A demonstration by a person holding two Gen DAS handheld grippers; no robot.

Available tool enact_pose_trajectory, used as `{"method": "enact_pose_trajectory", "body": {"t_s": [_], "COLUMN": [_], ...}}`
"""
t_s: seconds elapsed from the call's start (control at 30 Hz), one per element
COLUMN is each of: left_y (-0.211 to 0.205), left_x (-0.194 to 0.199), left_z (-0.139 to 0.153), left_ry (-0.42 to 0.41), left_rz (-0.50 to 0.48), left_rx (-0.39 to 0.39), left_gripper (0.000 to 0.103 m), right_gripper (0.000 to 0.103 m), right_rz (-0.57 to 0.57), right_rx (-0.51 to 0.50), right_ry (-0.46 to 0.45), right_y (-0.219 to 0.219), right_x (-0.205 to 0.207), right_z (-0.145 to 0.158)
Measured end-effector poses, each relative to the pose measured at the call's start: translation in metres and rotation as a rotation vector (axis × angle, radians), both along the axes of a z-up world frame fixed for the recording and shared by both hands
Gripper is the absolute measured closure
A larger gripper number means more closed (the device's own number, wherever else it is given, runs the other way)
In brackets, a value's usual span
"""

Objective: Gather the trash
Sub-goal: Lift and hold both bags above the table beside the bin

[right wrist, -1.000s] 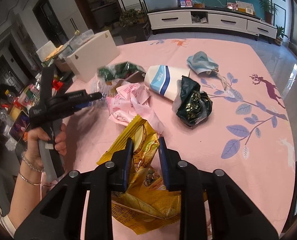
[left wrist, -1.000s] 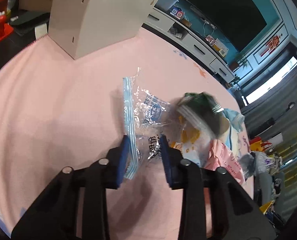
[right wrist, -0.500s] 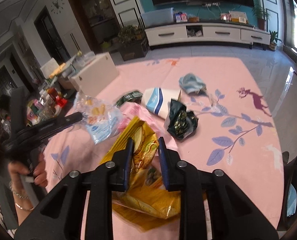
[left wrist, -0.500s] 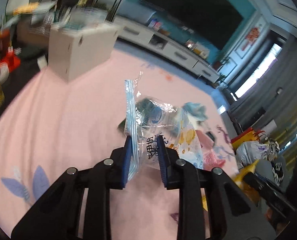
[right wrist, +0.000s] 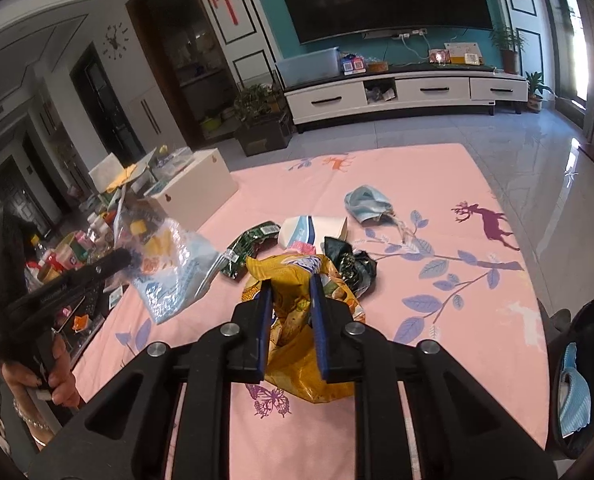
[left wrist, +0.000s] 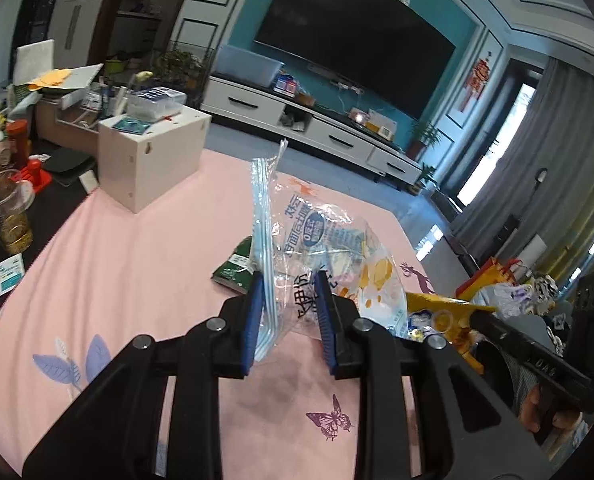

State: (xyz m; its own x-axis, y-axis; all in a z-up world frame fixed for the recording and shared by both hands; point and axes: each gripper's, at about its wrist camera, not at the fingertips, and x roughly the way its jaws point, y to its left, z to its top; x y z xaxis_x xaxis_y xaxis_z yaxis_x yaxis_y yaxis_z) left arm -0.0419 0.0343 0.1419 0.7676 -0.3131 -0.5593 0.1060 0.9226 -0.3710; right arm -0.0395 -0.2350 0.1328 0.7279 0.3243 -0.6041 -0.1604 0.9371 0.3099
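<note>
Left gripper [left wrist: 288, 300] was clamped on a clear crinkled zip-top plastic bag with blue print [left wrist: 317, 240], holding it clear of the pink patterned table cover [left wrist: 137, 264]. Right gripper [right wrist: 291, 304] had a yellow foil snack bag [right wrist: 297, 344] between its pads, jaws closing on it, bag lifted off the cover. On the cover beyond: green foil wrapper [right wrist: 249, 248], white-and-blue paper carton [right wrist: 313, 228], dark crumpled plastic bag [right wrist: 353, 264], light blue face mask [right wrist: 367, 202]. White wooden box [right wrist: 195, 192] sat at the cover's far left edge
</note>
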Motion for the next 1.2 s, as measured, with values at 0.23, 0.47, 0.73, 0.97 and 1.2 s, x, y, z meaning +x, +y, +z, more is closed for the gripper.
{"method": "enact_pose_trajectory", "body": {"t_s": [0.23,0.47,0.73,0.97,1.2], "left_y": [-0.002,-0.021,-0.039,-0.051,-0.062], "left_x": [-0.016,-0.015,-0.019,-0.024,-0.03], "left_z": [0.001,-0.004,-0.006,-0.004,0.001], "left_ry": [-0.022,-0.019,-0.025,-0.036,-0.071], "left_rz": [0.007,-0.051,-0.1,-0.139,-0.178], "left_rx": [-0.056,-0.029,-0.016,-0.02,-0.018], "left_gripper": [0.076,0.076,0.076,0.075,0.075], "right_gripper": [0.084,0.084,0.084,0.084,0.084], "right_rz": [-0.055,-0.111,-0.148,-0.171,-0.214], "right_rx": [0.023,0.032,0.024,0.03,0.031], "right_ry": [-0.048,-0.106,-0.129,-0.135,-0.143], "right_y": [-0.021,-0.036,-0.045,-0.052,-0.062], "right_x": [-0.012,-0.025,-0.029,-0.033,-0.039], "right_z": [0.012,0.024,0.029,0.031,0.033]}}
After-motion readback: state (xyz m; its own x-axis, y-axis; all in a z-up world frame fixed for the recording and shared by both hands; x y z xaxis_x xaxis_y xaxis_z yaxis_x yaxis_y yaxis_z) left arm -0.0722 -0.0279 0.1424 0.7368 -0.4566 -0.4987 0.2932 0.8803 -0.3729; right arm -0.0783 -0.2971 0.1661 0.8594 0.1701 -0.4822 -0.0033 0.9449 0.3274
